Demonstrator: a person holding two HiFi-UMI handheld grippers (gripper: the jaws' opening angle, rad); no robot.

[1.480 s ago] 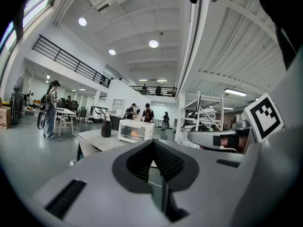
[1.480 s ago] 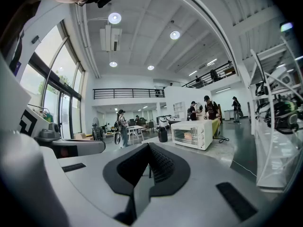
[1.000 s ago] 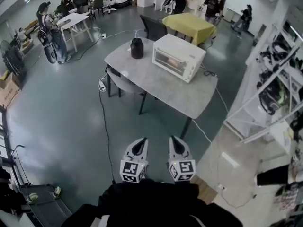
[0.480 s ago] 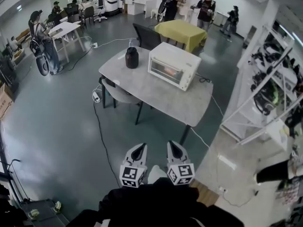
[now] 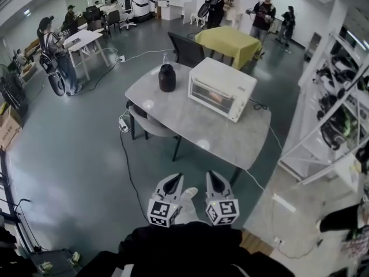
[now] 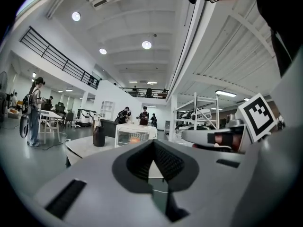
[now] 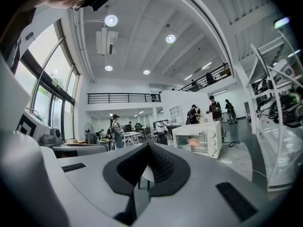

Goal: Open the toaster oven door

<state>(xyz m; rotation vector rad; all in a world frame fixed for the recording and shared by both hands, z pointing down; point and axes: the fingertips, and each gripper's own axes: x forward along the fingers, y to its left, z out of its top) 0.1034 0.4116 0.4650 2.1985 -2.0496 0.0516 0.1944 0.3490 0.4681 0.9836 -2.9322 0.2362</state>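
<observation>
The white toaster oven [image 5: 222, 89] stands on the far half of a grey table [image 5: 196, 120], its glass door shut and facing me; something orange shows inside. It also appears small in the left gripper view as the toaster oven [image 6: 135, 135] and in the right gripper view as the toaster oven [image 7: 198, 138]. My left gripper [image 5: 172, 182] and right gripper [image 5: 214, 179] are held side by side close to my body, well short of the table. Both are shut and hold nothing: the left gripper [image 6: 152, 157] and the right gripper [image 7: 147, 161] show their pads meeting.
A black jar [image 5: 167, 77] stands on the table left of the oven. A grey chair [image 5: 147, 119] is tucked in at the table's left side, and cables [image 5: 128, 154] run over the floor. White shelving [image 5: 337, 114] lines the right. Several people stand far behind.
The head view has shifted a little, so the table and oven sit slightly further right and lower. Both grippers stay shut in the same place by my body.
</observation>
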